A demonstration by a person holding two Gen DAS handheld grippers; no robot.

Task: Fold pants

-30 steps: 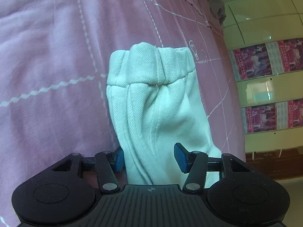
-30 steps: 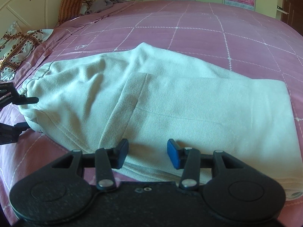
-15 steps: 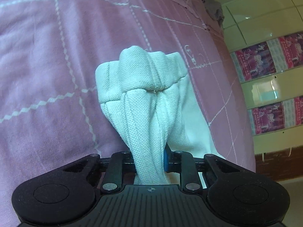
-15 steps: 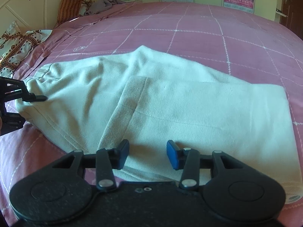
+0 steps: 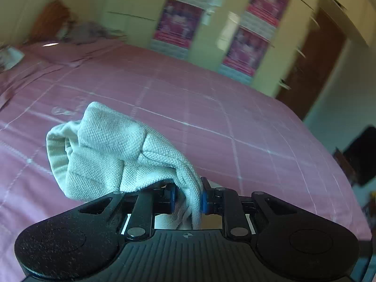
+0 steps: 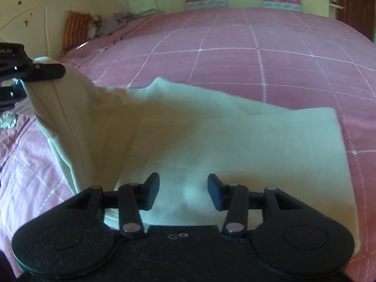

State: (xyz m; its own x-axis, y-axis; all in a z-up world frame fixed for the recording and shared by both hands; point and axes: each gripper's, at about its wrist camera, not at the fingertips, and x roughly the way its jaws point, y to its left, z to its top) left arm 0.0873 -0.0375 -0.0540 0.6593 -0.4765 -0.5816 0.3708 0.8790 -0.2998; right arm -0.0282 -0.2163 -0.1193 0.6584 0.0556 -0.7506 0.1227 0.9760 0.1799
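Observation:
The pale cream pants (image 6: 235, 141) lie partly folded on the pink bedspread (image 6: 258, 58). My left gripper (image 5: 187, 197) is shut on the bunched waistband end of the pants (image 5: 105, 150) and holds it lifted above the bed. In the right wrist view the left gripper (image 6: 35, 70) shows at the far left, with the waist end raised and cloth hanging below it. My right gripper (image 6: 183, 191) is open, its jaws low over the near edge of the folded pants, holding nothing.
A striped orange pillow (image 6: 75, 28) and a grey garment (image 6: 117, 21) lie at the head of the bed. Wardrobe doors with pink posters (image 5: 178, 23) stand beyond the bed. A dark wooden door (image 5: 312, 65) is to the right.
My left gripper, shut on the waistband, has lifted it off the bed and swung round toward the wardrobe. The raised cloth now hangs below it. My right gripper has stayed open over the near edge.

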